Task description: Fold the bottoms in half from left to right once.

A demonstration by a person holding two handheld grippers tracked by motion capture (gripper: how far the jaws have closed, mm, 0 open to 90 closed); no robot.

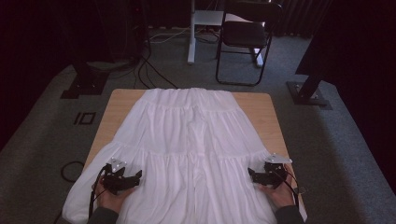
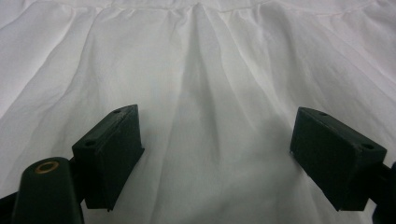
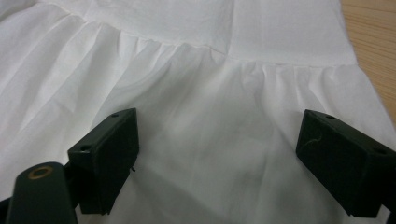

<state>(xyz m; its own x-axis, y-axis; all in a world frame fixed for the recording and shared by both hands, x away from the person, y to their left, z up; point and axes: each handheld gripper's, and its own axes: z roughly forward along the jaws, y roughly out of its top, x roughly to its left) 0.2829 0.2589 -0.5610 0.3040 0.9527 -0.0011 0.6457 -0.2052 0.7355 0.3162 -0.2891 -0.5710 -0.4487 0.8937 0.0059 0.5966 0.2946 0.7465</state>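
A white tiered skirt (image 1: pixel 187 140) lies spread flat on the wooden table (image 1: pixel 119 100), its waistband at the far end and its hem hanging over the near edge. My left gripper (image 1: pixel 133 178) hovers over the skirt's lower left part, jaws wide apart with only cloth (image 2: pixel 210 121) below them. Over the lower right part, my right gripper (image 1: pixel 254 175) stands open the same way, above a gathered seam (image 3: pixel 210 51). Nothing is pinched in either one. A hand holds each gripper from the near side.
Bare wood (image 3: pixel 373 42) shows to the right of the skirt. Beyond the table stand a black folding chair (image 1: pixel 245 35) and a white post (image 1: pixel 191 32), with cables on the grey carpet (image 1: pixel 144 70). Dark stand bases (image 1: pixel 308 91) flank the far corners.
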